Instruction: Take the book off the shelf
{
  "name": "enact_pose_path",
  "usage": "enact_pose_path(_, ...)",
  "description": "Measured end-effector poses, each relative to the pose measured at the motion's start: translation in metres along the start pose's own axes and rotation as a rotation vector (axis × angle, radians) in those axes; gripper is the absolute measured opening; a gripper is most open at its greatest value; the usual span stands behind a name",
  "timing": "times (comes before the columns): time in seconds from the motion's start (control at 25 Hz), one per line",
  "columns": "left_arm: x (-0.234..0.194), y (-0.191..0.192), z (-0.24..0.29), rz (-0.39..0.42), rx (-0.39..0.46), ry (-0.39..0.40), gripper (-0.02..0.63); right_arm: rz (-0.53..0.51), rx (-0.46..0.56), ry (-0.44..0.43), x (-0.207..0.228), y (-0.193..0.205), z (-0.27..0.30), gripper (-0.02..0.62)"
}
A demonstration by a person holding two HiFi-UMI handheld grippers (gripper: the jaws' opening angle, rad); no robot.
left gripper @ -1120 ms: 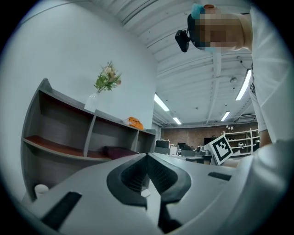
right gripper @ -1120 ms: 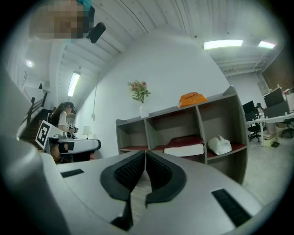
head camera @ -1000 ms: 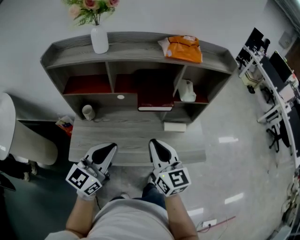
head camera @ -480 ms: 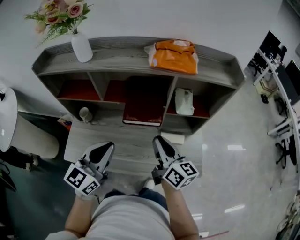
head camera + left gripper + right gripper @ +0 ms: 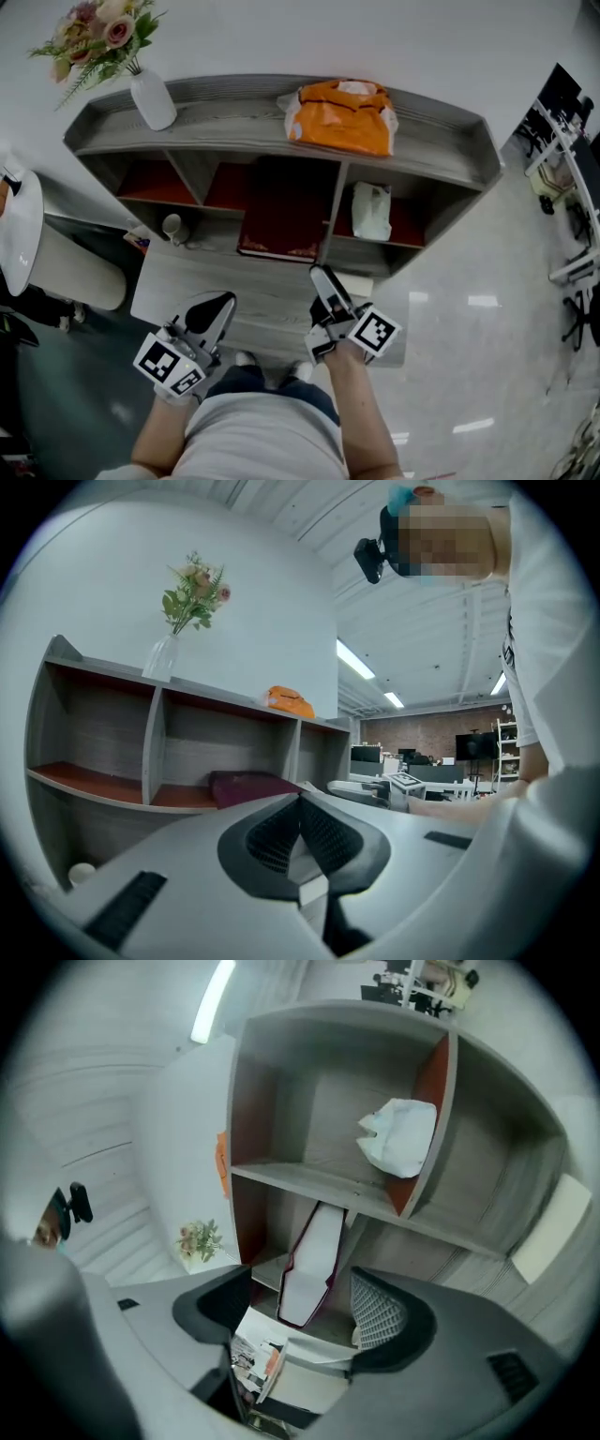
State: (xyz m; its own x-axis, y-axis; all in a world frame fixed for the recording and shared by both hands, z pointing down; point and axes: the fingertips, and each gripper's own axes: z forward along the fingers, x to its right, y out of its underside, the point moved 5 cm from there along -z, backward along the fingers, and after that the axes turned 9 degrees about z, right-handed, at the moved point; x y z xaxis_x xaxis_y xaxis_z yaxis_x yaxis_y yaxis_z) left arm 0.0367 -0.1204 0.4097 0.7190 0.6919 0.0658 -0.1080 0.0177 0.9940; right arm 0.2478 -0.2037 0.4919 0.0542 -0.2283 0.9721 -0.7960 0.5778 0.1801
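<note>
A dark red book (image 5: 281, 220) lies flat in the middle compartment of the grey shelf unit (image 5: 431, 164), its edge sticking out at the front. My right gripper (image 5: 323, 279) is turned on its side just short of the book. Its jaws are opening. In the right gripper view the book (image 5: 309, 1260) shows beyond the right gripper (image 5: 302, 1309), apart from both pads. My left gripper (image 5: 217, 307) hovers over the desk to the left, and in the left gripper view the left gripper (image 5: 300, 806) is shut on nothing, with the book (image 5: 246, 786) farther off.
On the shelf top stand a white vase of flowers (image 5: 152, 98) and an orange bag (image 5: 342, 117). A white bag (image 5: 372, 211) fills the right compartment. A small cup (image 5: 172, 226) and a white box (image 5: 364, 284) rest on the desk (image 5: 187, 281). A white chair (image 5: 23, 239) is at the left.
The right gripper has moved forward towards the book and rolled onto its side. The left gripper has stayed over the desk's near edge. The head view has shifted.
</note>
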Motion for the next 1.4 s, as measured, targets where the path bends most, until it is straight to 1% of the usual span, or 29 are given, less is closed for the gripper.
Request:
enact_pose_path(0.08, -0.002, 0.002, 0.002, -0.004, -0.008, 0.002, 0.015, 0.056, 0.011, -0.011, 0.003, -0.003, 0.009, 0.325)
enact_pose_path(0.16, -0.004, 0.003, 0.002, -0.016, -0.008, 0.007, 0.015, 0.083, 0.022, -0.010, 0.004, -0.006, 0.018, 0.339)
enact_pose_path(0.36, -0.013, 0.005, 0.001, -0.019, -0.019, 0.025, 0.015, 0.122, 0.013, 0.002, 0.009, -0.010, 0.045, 0.347)
enact_pose_path(0.6, -0.028, 0.004, -0.004, -0.024, -0.015, 0.018, 0.015, 0.144, 0.002, 0.041, 0.015, -0.009, 0.070, 0.347)
enact_pose_path(0.76, -0.039, 0.006, -0.010, -0.042, -0.010, 0.008, 0.015, 0.162, -0.024, 0.035, 0.015, -0.003, 0.082, 0.345)
enact_pose_path(0.8, -0.042, 0.007, -0.012, -0.044, -0.012, 0.005, 0.015, 0.163, -0.026, 0.037, 0.014, 0.000, 0.084, 0.331)
enact_pose_path(0.84, -0.044, 0.008, -0.013, -0.045, -0.013, 0.003, 0.015, 0.161, -0.025, 0.040, 0.013, 0.003, 0.085, 0.282)
enact_pose_path(0.88, -0.046, 0.009, -0.015, -0.047, -0.013, 0.002, 0.015, 0.159, -0.021, 0.046, 0.013, 0.005, 0.085, 0.247)
enact_pose_path(1.2, -0.059, 0.011, -0.028, -0.068, 0.000, 0.001, 0.015, 0.158, -0.014, 0.036, 0.007, 0.024, 0.083, 0.224)
enact_pose_path(1.4, -0.067, 0.012, -0.041, -0.086, 0.014, -0.005, 0.015, 0.149, -0.039, 0.034, -0.001, 0.045, 0.077, 0.218)
